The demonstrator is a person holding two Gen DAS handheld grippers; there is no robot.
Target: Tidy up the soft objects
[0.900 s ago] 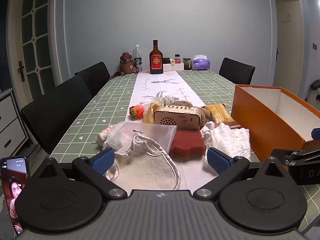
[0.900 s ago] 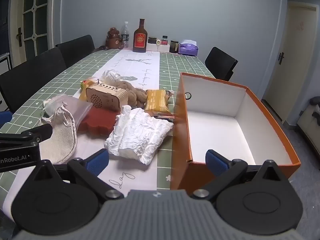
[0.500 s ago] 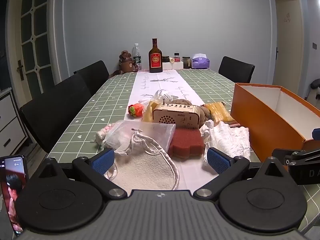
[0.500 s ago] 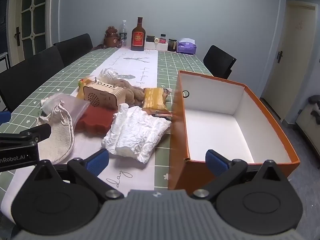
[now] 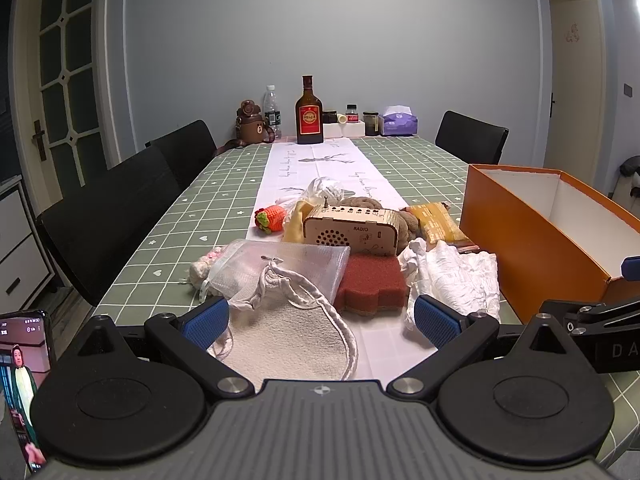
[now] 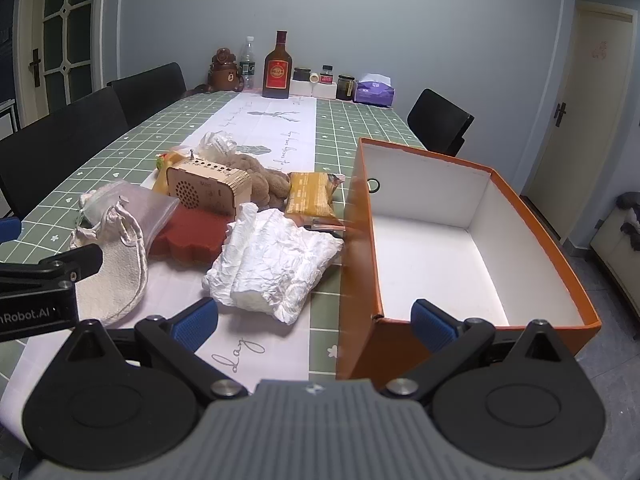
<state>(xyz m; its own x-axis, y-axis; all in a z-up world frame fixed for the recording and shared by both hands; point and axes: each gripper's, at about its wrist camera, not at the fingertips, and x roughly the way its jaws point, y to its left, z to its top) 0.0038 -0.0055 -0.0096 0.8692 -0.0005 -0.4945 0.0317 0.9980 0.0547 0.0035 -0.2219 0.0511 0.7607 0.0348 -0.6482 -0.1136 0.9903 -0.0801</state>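
From the left wrist, the left gripper (image 5: 322,318) stands released and empty over the cream terry drawstring pouch (image 5: 286,340) at six o'clock, the dark red scalloped sponge (image 5: 372,286) just beyond at one o'clock; closing here, I judge, could snag the cord and drag the clear mesh bag (image 5: 280,266) along. From the right wrist, the right gripper (image 6: 314,320) is likewise released and empty, the crumpled white cloth bundle (image 6: 276,264) at eleven o'clock touching the empty orange cardboard box (image 6: 540,236) at two o'clock, which a careless push might shove; against the earlier frames, both views sit slightly closer, nothing rearranged.

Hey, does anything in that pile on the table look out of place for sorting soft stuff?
Yes: the wooden radio sits upright in the middle of the pile, behind the red sponge. It is a rigid box among cloths and bags. The orange box beside the pile holds nothing.
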